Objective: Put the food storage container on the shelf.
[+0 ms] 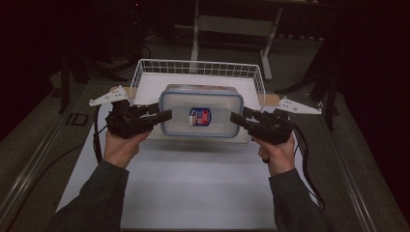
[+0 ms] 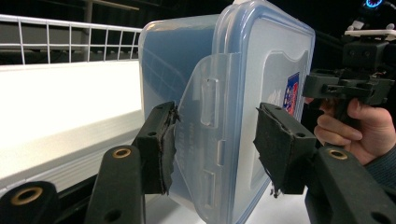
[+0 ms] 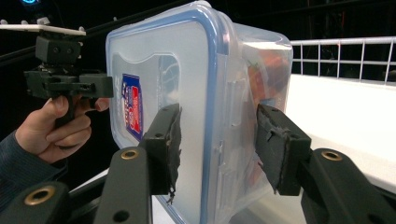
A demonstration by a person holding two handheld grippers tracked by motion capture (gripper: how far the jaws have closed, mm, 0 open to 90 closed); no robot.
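Gripping translucent blue-rimmed container [image 1: 201, 117] — left gripper [image 1: 164, 115], right gripper [image 1: 237, 119] clamped on ends.

A white wire basket [image 1: 198, 67] stands beyond the jaws, on a white table top [image 1: 193, 183]. A metal frame [image 1: 232, 24] stands farther behind.

dark room; grey floor; pale table frame [image 1: 232, 24] at back; white tabletop [image 1: 193, 183] lit.

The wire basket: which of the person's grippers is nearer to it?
Left, slightly. The left gripper is beside the wire basket front-left corner; the right gripper is farther forward.
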